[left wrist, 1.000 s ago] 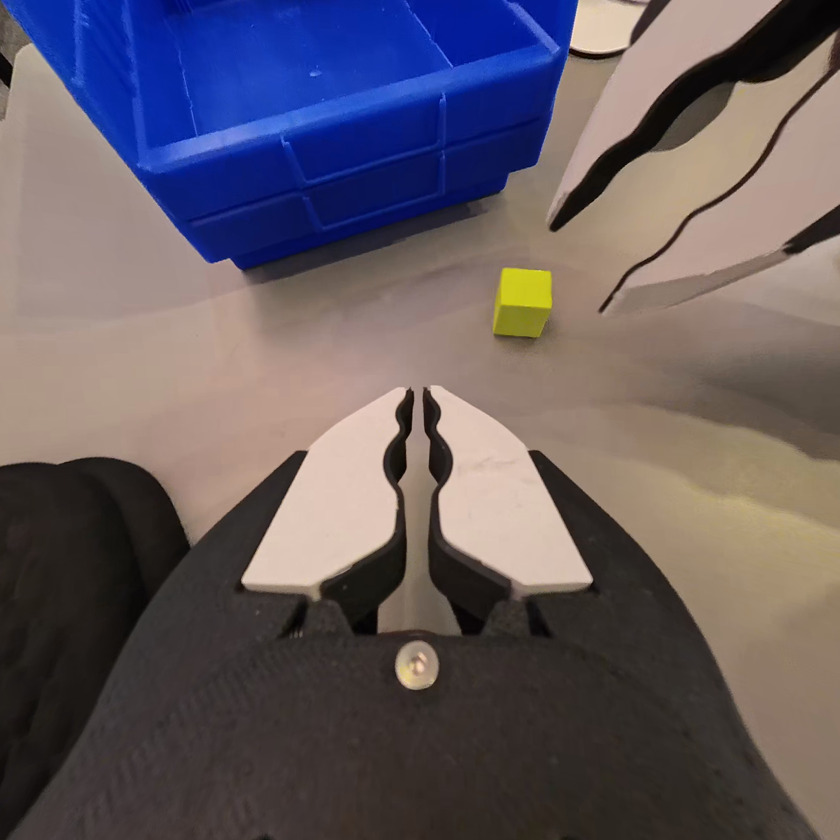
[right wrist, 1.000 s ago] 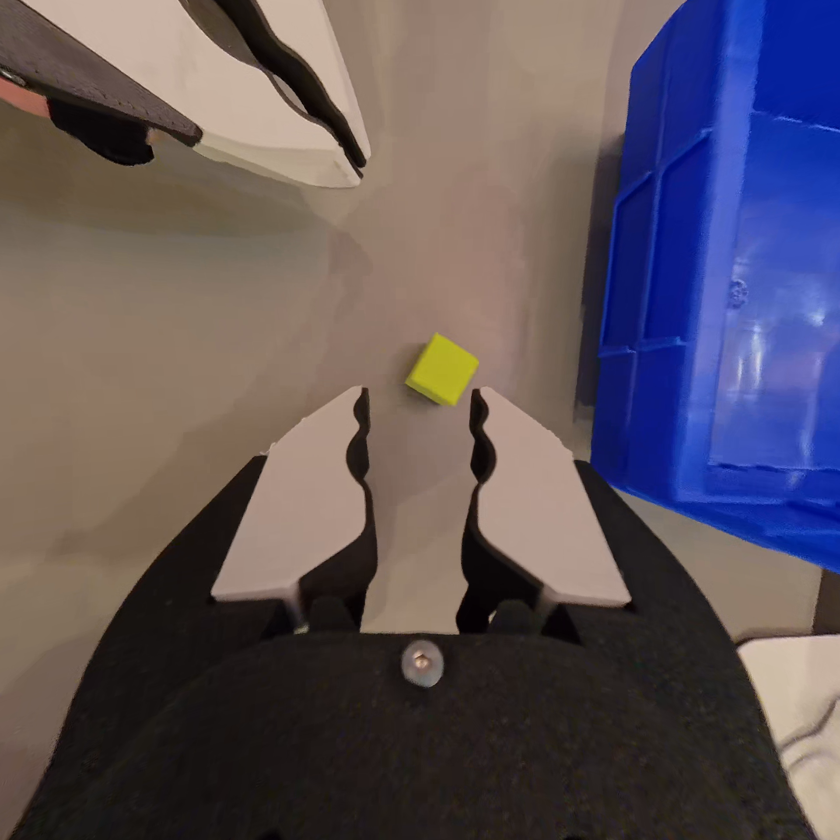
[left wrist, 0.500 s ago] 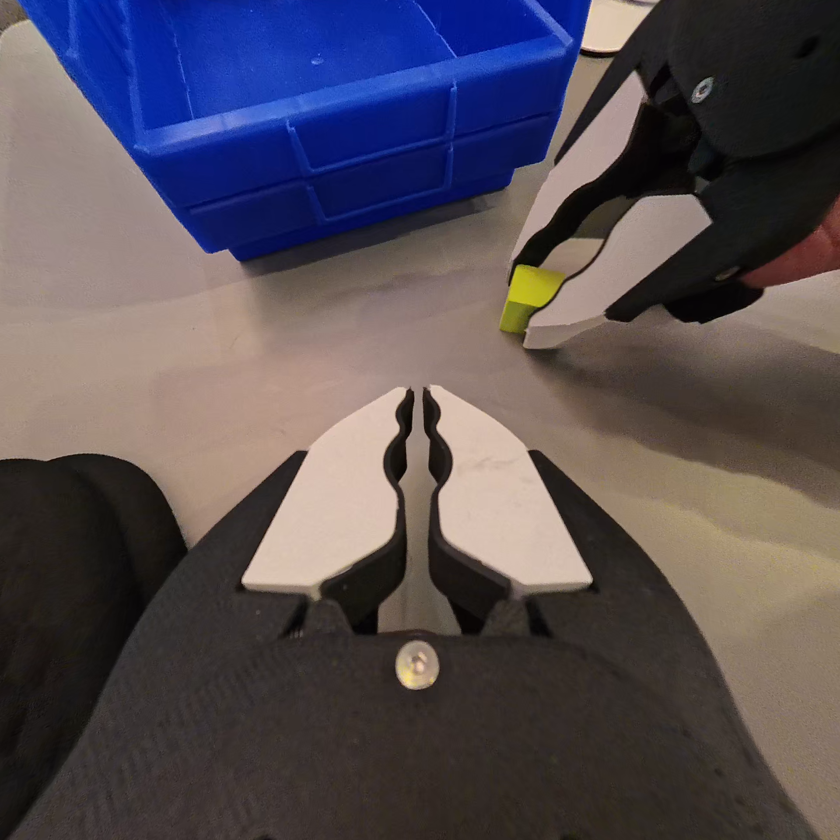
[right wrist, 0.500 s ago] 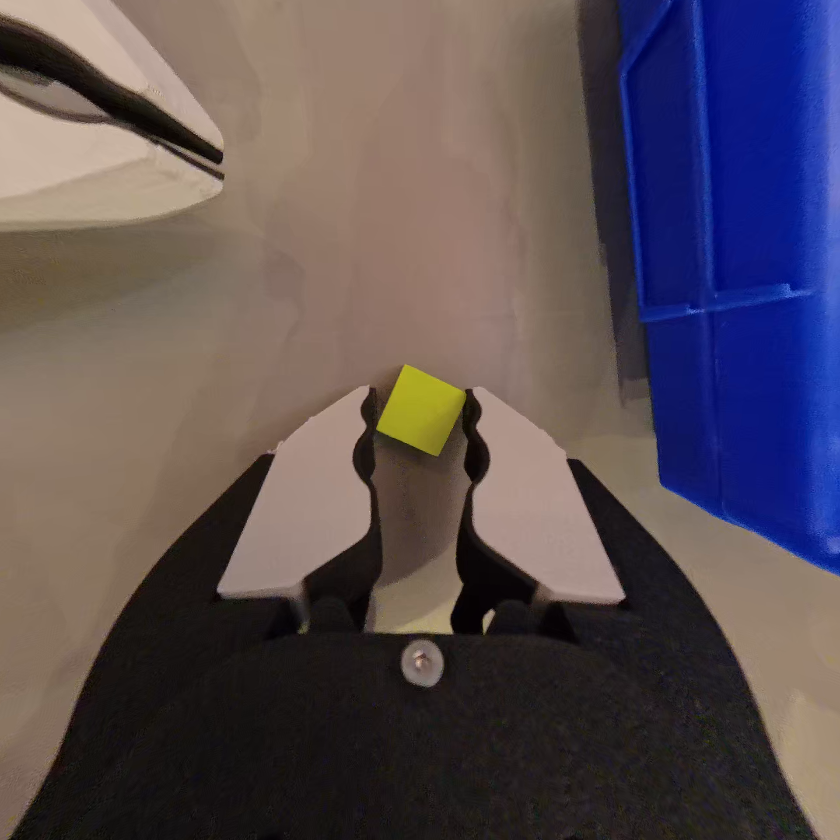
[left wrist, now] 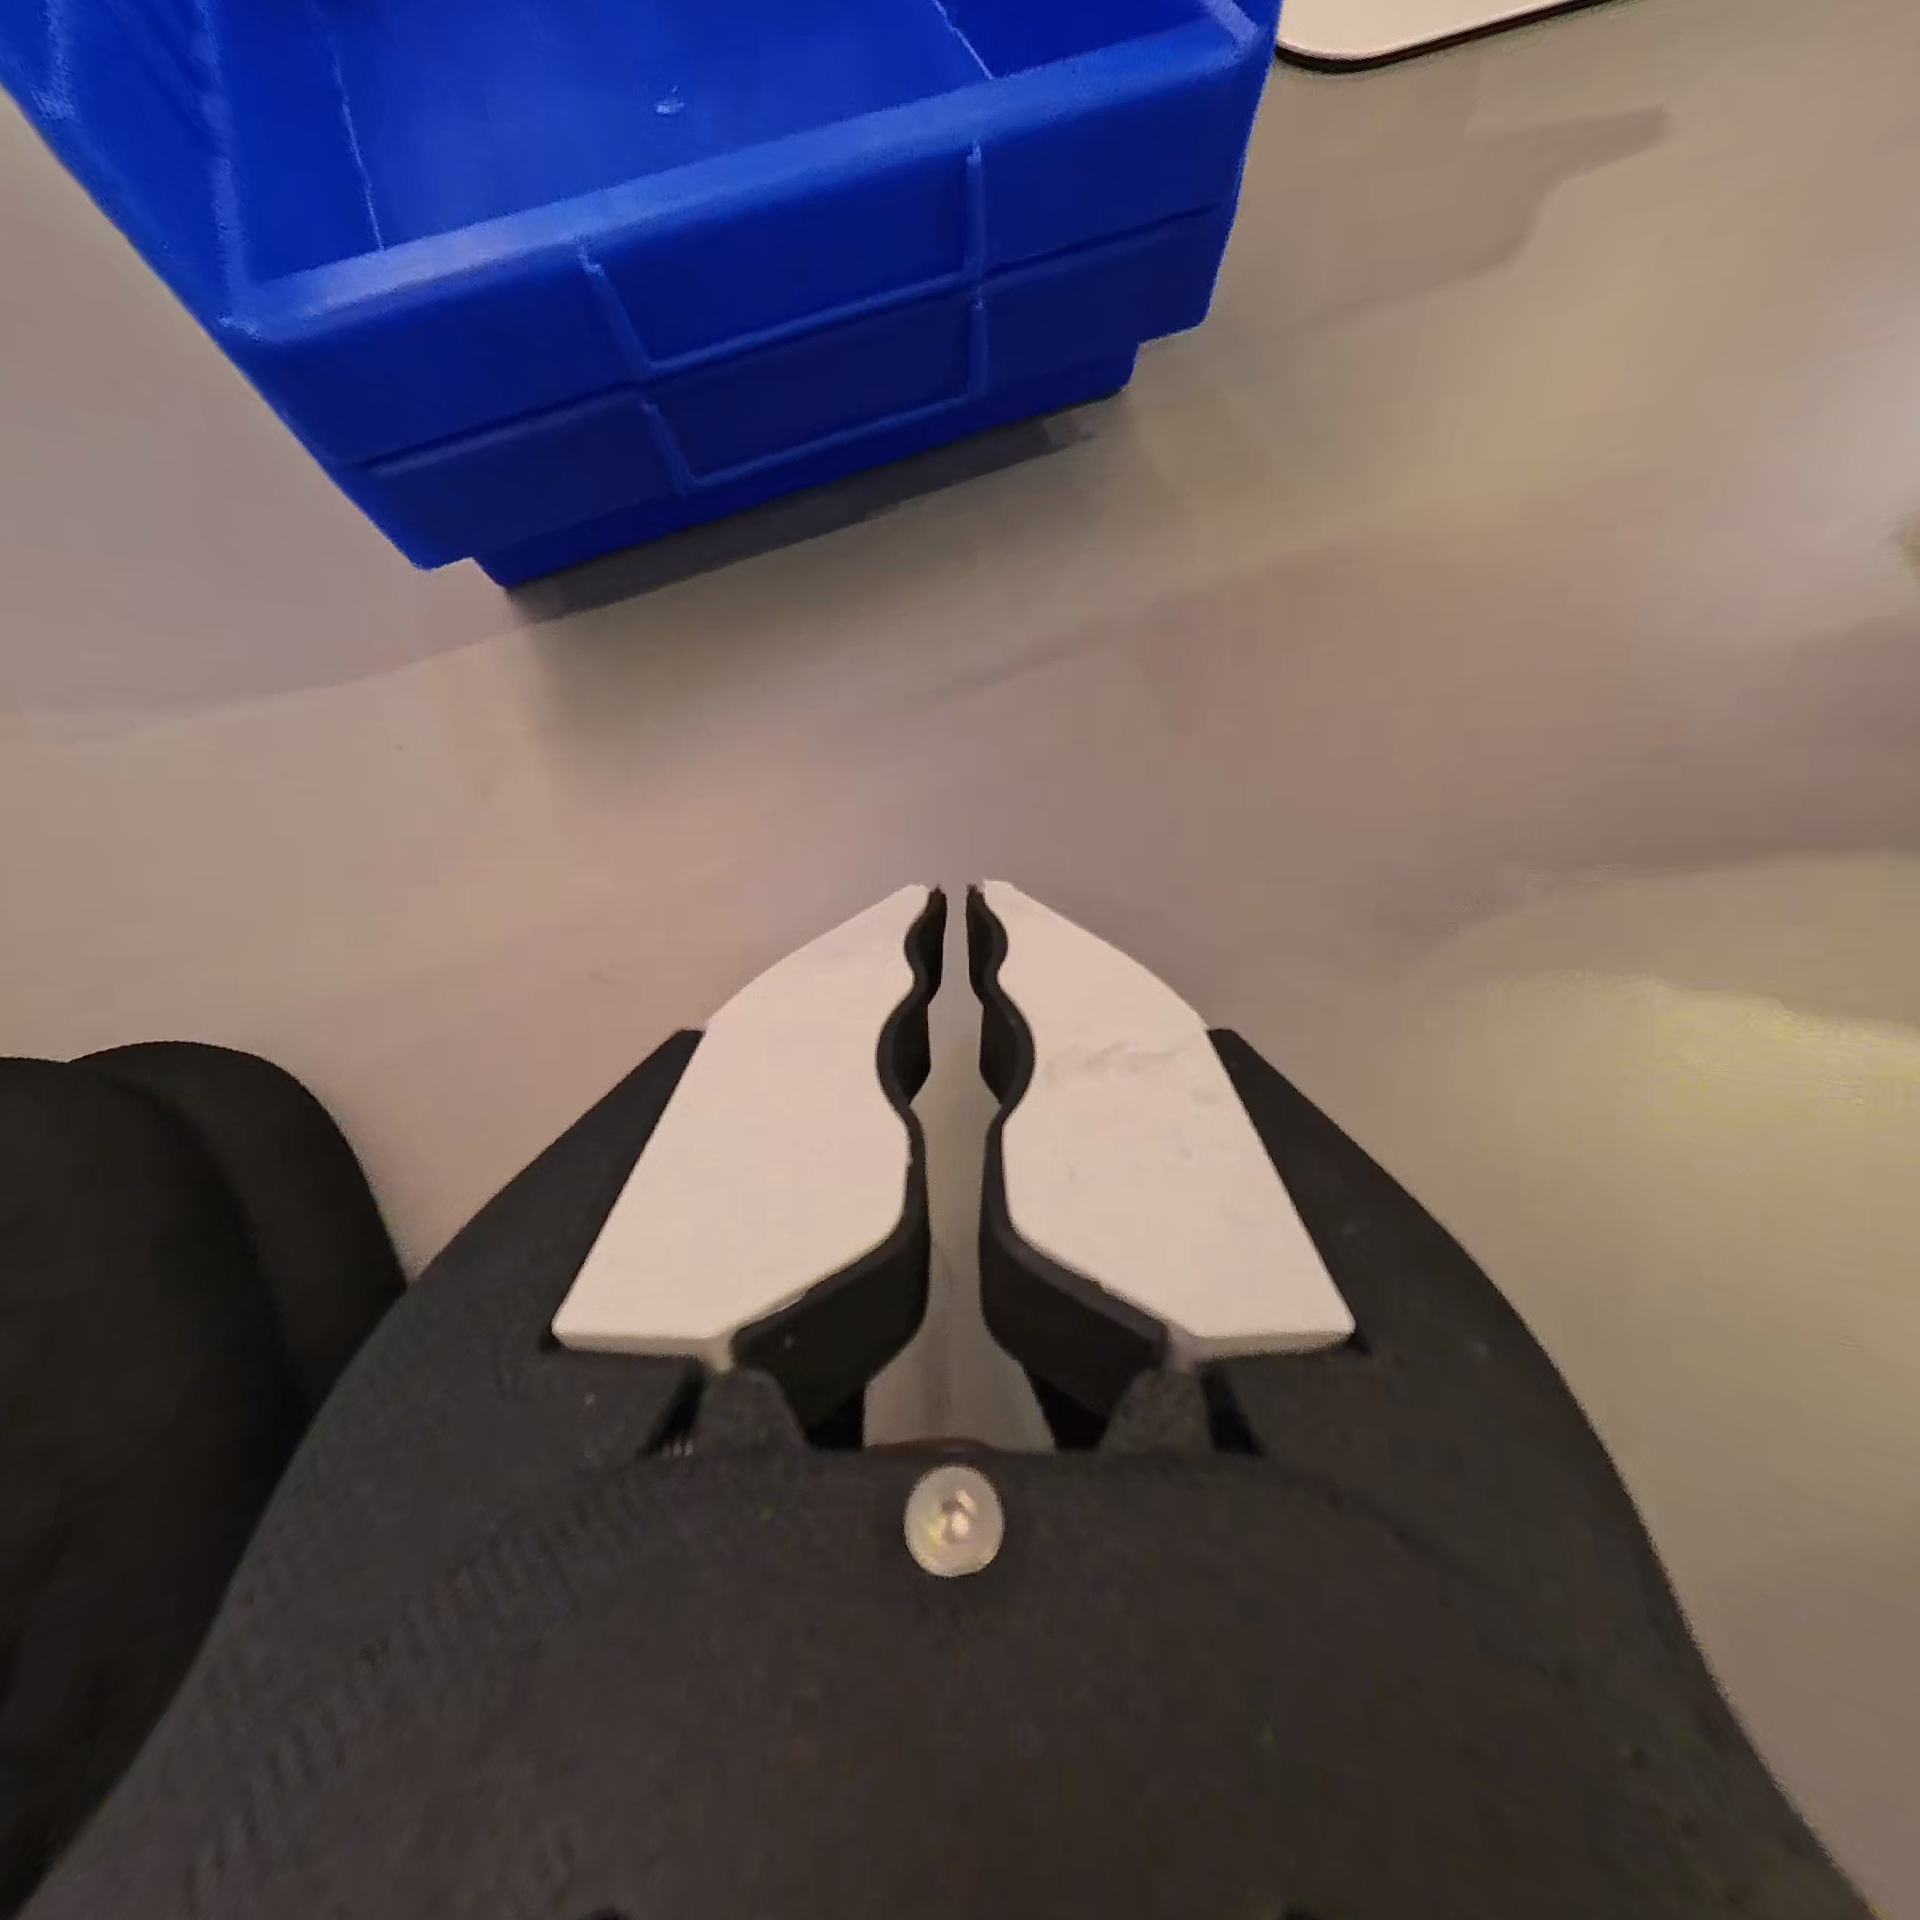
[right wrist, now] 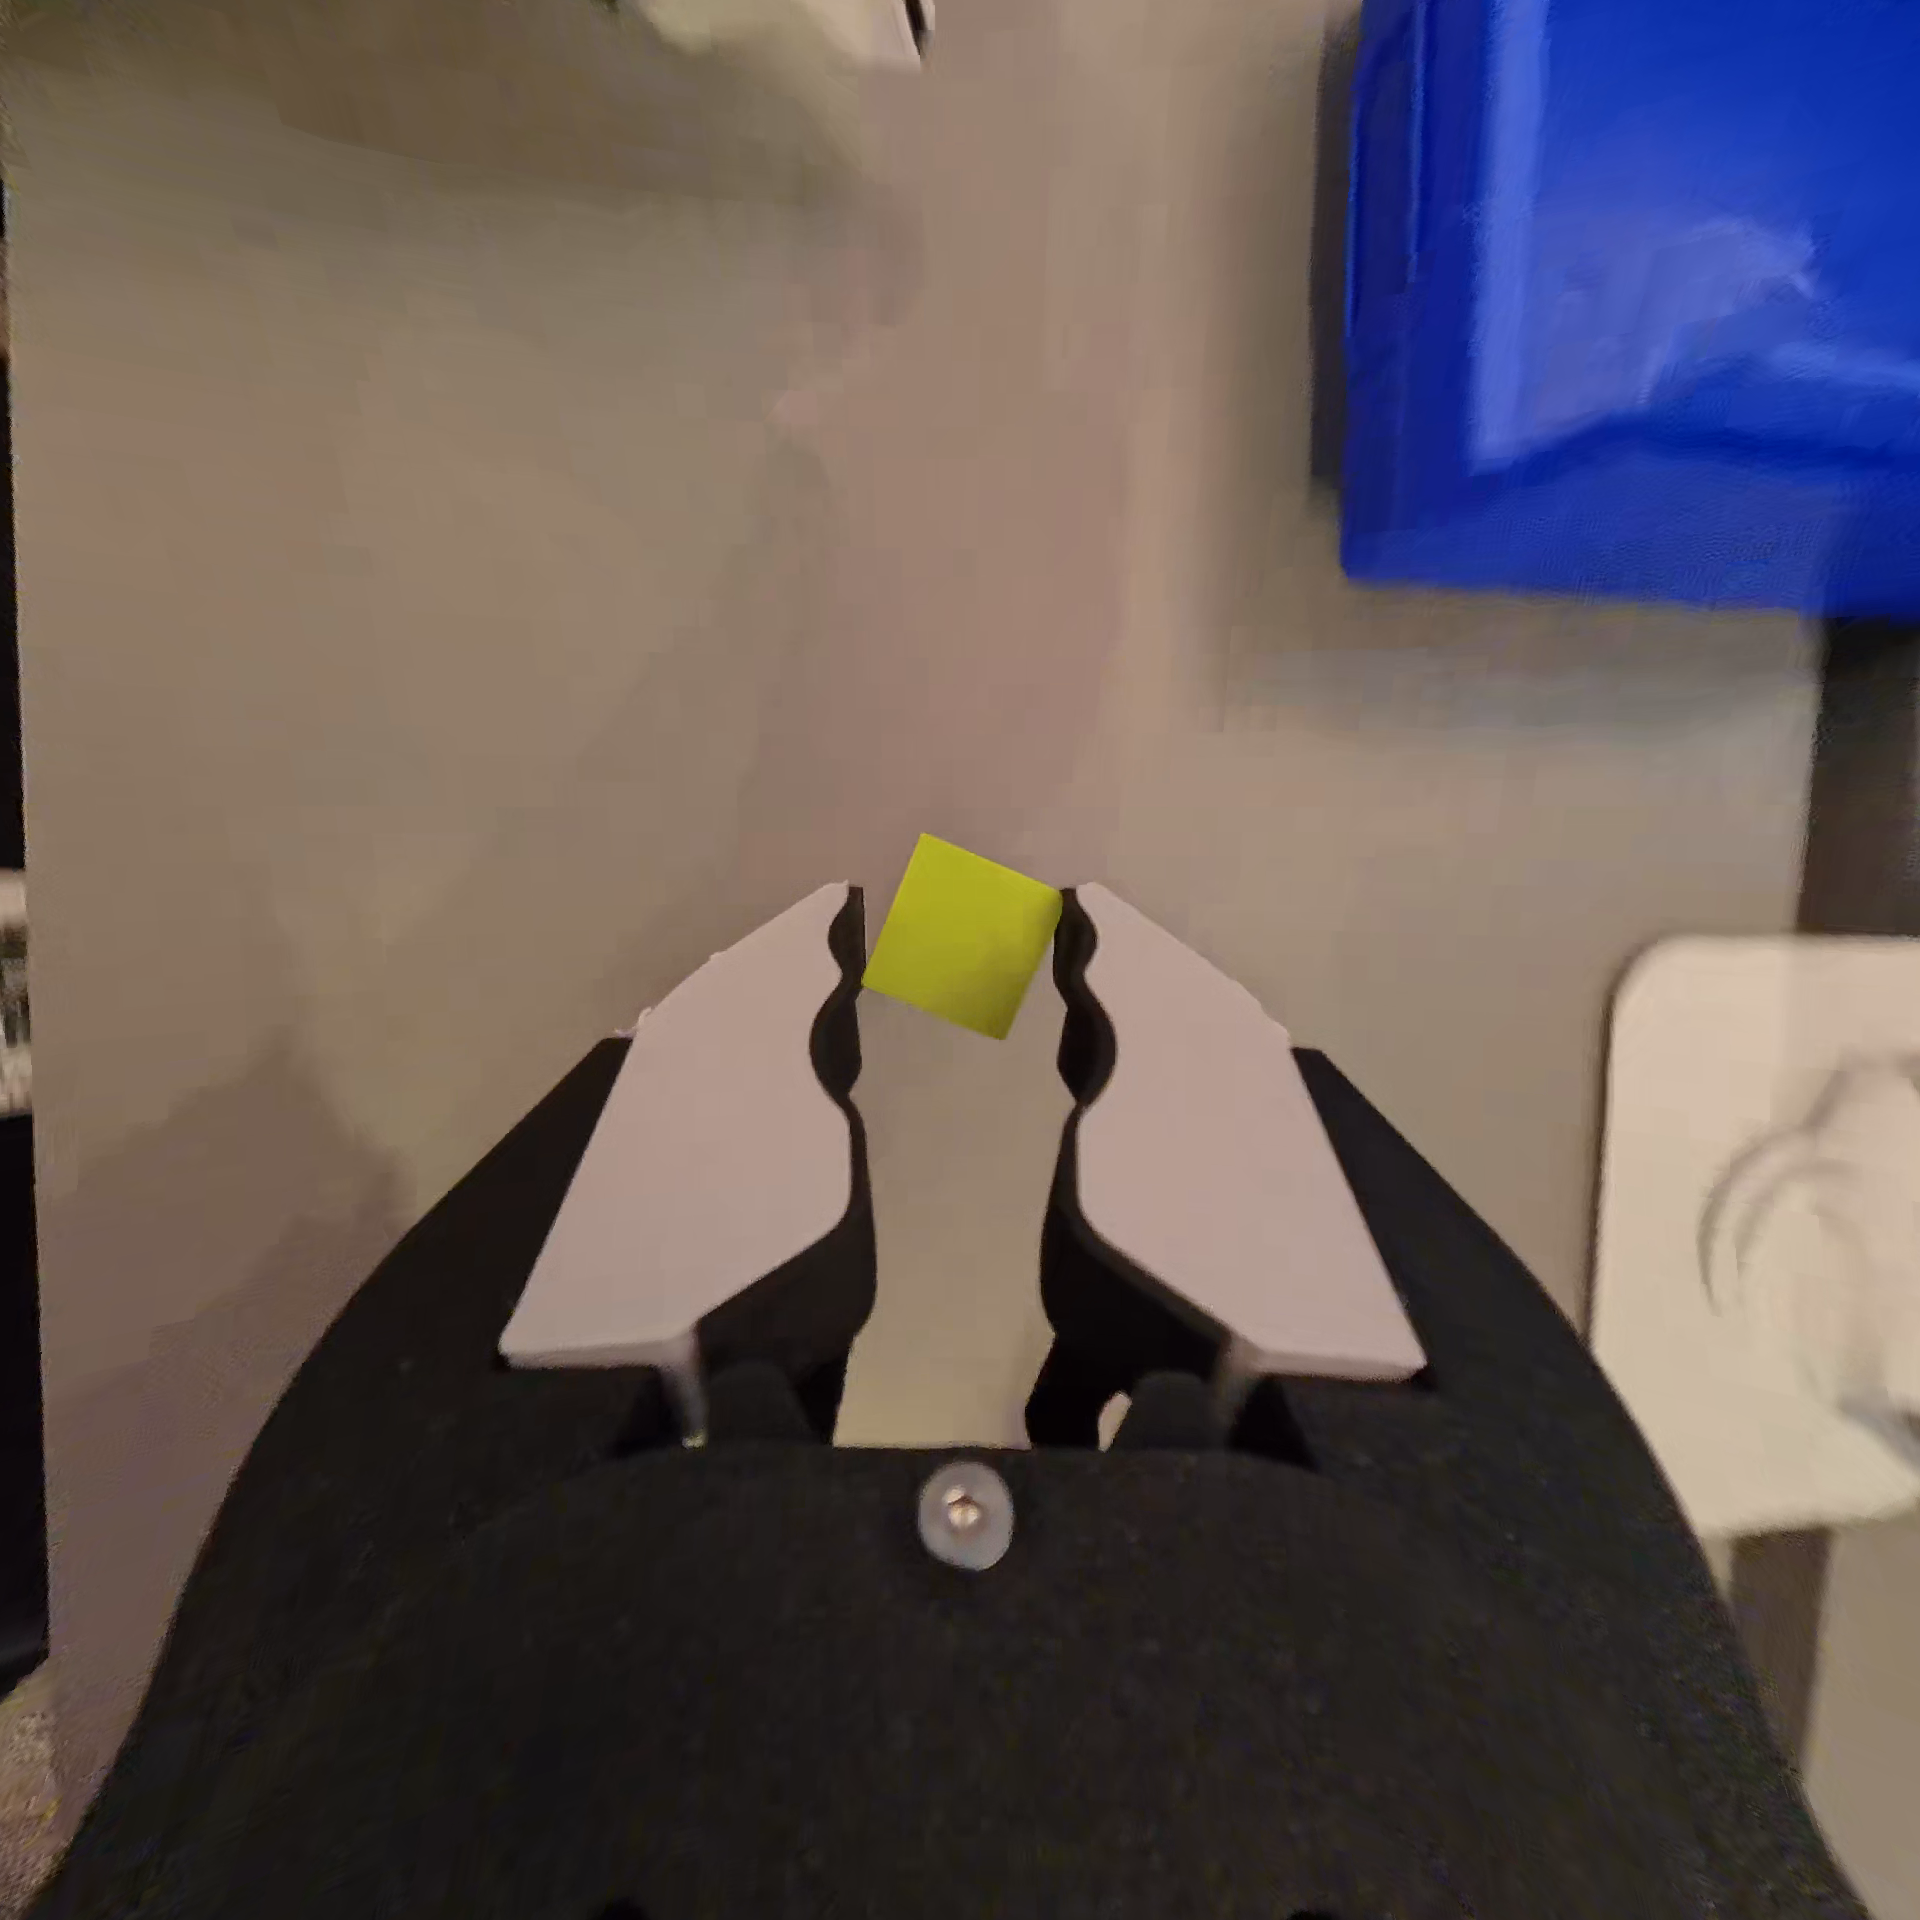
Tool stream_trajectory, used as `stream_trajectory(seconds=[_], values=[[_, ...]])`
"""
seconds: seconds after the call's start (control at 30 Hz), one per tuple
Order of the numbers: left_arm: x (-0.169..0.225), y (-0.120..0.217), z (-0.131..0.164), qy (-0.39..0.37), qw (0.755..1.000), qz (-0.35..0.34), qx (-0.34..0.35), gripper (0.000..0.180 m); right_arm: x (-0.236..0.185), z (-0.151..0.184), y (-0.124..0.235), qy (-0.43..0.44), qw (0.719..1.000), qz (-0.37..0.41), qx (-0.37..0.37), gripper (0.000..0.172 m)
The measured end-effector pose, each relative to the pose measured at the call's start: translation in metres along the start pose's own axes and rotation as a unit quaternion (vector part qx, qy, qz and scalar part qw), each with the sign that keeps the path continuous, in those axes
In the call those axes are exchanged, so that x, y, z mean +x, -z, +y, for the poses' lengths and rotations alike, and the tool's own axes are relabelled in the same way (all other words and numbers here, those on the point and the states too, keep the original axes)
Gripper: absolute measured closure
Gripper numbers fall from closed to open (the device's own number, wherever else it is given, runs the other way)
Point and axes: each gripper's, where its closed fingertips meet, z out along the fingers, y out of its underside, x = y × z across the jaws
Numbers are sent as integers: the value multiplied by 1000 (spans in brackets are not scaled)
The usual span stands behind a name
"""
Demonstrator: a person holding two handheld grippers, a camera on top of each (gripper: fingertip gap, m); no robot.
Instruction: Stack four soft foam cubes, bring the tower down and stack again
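My right gripper (right wrist: 961, 894) is shut on a yellow-green foam cube (right wrist: 961, 935). The cube sits skewed between the fingertips, with its corners against both pads, and is held above the grey table (right wrist: 520, 623). My left gripper (left wrist: 957, 891) is shut with nothing between its pads, low over the table in front of the blue bin (left wrist: 790, 312). The left wrist view shows neither the cube nor the right gripper. No other cubes are in view.
The blue bin also shows at the top right of the right wrist view (right wrist: 1621, 312). A white object (right wrist: 1766, 1226) lies at the right edge there. A black sleeve (left wrist: 156, 1351) is at the left of the left wrist view, and a white object (left wrist: 1403, 26) lies beyond the bin. There is about 25 centimetres between the tips of the two grippers.
My right gripper came down around the cube on the table, closed on it and lifted it away. Both have left the left wrist view. My left gripper stayed shut.
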Motion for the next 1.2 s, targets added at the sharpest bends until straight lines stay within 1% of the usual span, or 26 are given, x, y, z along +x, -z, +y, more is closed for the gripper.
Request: stream_trajectory(seconds=[0.13, 0.23, 0.33, 0.43, 0.6, 0.73, 1.2], values=[[13, -5, 4, -11, 1000, 13, -15, 174, 16, 70, 64, 11, 1000, 15, -6, 137], [20, -12, 13, -28, 999, 6, -43, 173, 26, 109, 95, 18, 999, 25, -11, 137], [18, -15, 15, -40, 998, -14, -52, 171, 31, 138, 107, 31, 999, 20, -17, 137], [19, -17, 15, -41, 997, -19, -57, 171, 31, 157, 104, 45, 999, 0, -21, 137], [21, -21, 19, -64, 995, -27, -73, 172, 30, 176, 90, 57, 998, -32, -14, 137], [21, -21, 19, -56, 995, -23, -74, 172, 33, 184, 81, 61, 997, -40, -20, 137], [23, -21, 19, -55, 996, -14, -75, 174, 37, 187, 72, 62, 995, -63, -41, 137]])
